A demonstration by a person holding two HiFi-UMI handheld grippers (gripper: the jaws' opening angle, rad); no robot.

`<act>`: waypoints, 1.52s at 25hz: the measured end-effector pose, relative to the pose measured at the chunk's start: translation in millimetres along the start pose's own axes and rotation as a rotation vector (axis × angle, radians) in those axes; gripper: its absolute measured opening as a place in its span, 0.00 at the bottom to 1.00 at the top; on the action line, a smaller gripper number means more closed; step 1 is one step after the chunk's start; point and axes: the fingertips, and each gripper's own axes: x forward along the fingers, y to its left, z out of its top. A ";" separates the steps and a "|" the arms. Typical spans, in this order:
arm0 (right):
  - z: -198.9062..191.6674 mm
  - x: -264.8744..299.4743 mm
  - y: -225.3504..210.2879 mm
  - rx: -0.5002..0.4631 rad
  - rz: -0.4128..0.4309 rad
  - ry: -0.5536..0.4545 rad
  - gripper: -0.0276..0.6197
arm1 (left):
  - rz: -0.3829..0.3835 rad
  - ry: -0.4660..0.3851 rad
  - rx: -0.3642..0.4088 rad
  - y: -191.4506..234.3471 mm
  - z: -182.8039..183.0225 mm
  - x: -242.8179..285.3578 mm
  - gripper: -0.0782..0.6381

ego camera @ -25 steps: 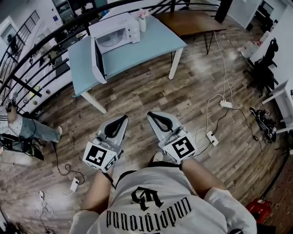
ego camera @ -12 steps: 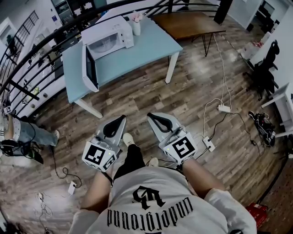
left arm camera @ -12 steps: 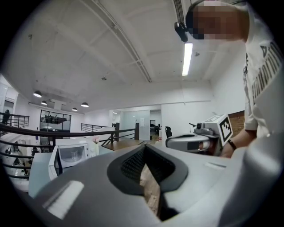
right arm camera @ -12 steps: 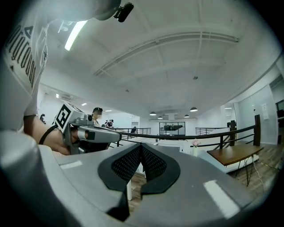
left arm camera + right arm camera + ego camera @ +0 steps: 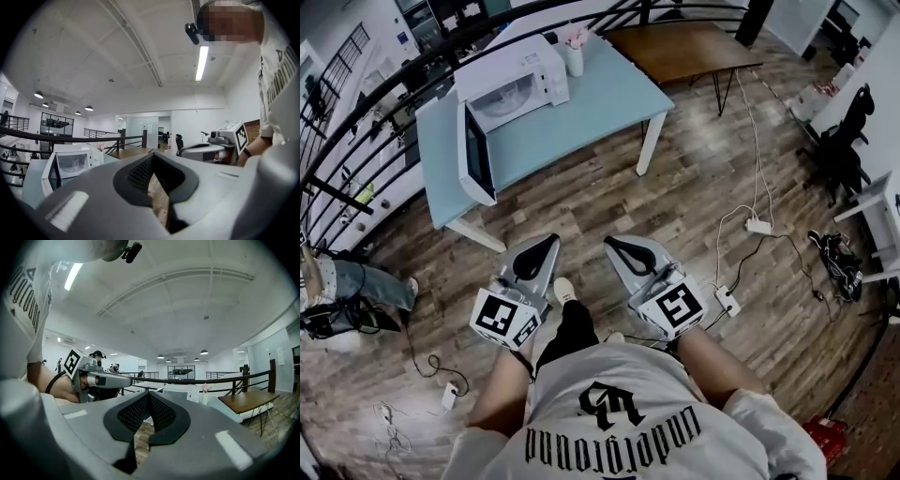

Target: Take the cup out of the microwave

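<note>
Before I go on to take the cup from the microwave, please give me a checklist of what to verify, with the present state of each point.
1. Is the door of the microwave open: ok, it is swung wide.
2. Is the cup inside: ok, the left gripper view shows it.
3. Are the left tongs and right tongs free: ok, nothing is between them.
4. Are the tongs opened for the cup: not ok, both are shut.
5. Is the microwave within reach: not ok, floor lies between the tongs and the table.

Head camera looks down; tool cameras look level toward the microwave (image 5: 508,82).
</note>
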 end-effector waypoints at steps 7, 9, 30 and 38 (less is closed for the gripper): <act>-5.2 77.5 -28.2 -0.011 0.019 0.005 0.05 | 0.006 0.000 -0.011 80.6 -8.7 28.8 0.18; -6.6 106.7 -37.6 -0.005 0.017 0.016 0.05 | 0.003 0.004 -0.013 108.1 -10.3 36.8 0.18; 18.4 345.1 -79.8 -0.021 0.053 -0.002 0.05 | -0.029 -0.018 0.008 326.3 12.8 69.3 0.18; 9.1 384.4 -98.2 -0.006 0.112 -0.011 0.05 | 0.015 0.000 0.005 351.6 1.6 80.3 0.18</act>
